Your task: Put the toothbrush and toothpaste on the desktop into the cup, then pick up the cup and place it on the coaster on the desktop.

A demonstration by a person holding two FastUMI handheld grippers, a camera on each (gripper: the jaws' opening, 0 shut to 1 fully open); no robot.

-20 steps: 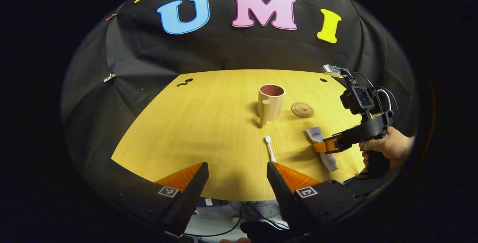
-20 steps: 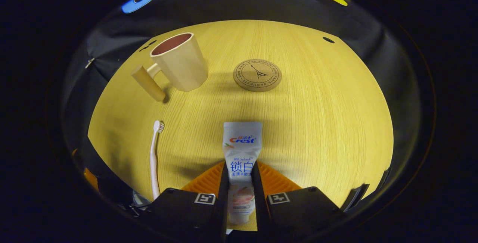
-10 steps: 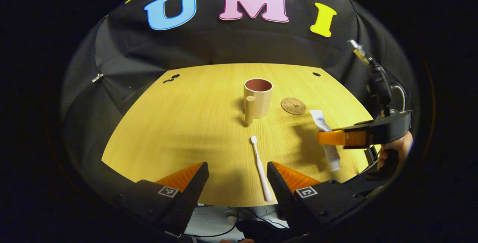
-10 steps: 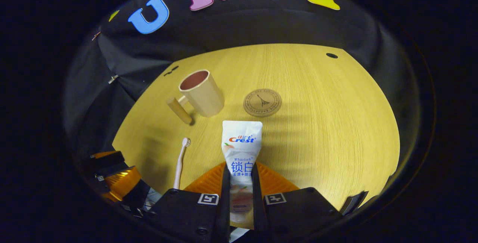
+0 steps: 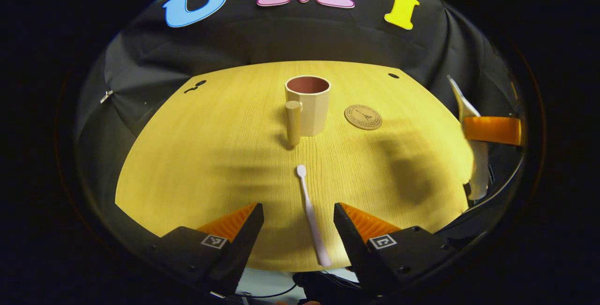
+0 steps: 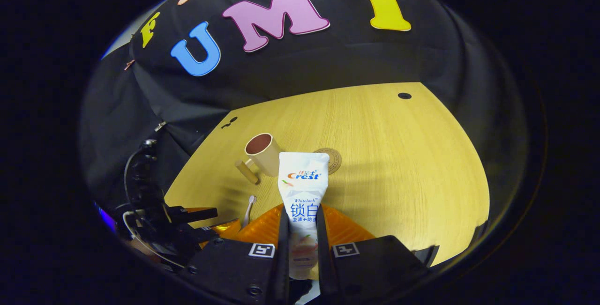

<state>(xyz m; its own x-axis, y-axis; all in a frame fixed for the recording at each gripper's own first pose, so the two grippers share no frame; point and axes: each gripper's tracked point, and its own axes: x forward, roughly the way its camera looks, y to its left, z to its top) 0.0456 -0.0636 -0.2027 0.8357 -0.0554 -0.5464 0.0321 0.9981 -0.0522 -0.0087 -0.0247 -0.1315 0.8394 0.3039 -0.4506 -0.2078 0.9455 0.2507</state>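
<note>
Objects number four: one cup (image 5: pixel 307 104), coaster (image 5: pixel 363 116), toothbrush (image 5: pixel 310 215), toothpaste (image 6: pixel 302 188). Right gripper (image 6: pixel 300 244), clamped on the toothpaste, has risen since earlier; left gripper (image 5: pixel 298 230) gapes around the toothbrush.

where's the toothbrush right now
In the left gripper view the toothbrush lies flat on the desktop, between the open left tongs, head pointing toward the cup.

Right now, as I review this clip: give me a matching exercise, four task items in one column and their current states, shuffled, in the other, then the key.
Things:
1. toothpaste
2. toothbrush
3. cup
4. coaster

States:
A. lies flat on the table between the open fingers of the left gripper
B. upright, with nothing in it
C. clamped in the right gripper, off the table
D. flat, bare, beside the cup

Pairs: 1-C, 2-A, 3-B, 4-D
</note>
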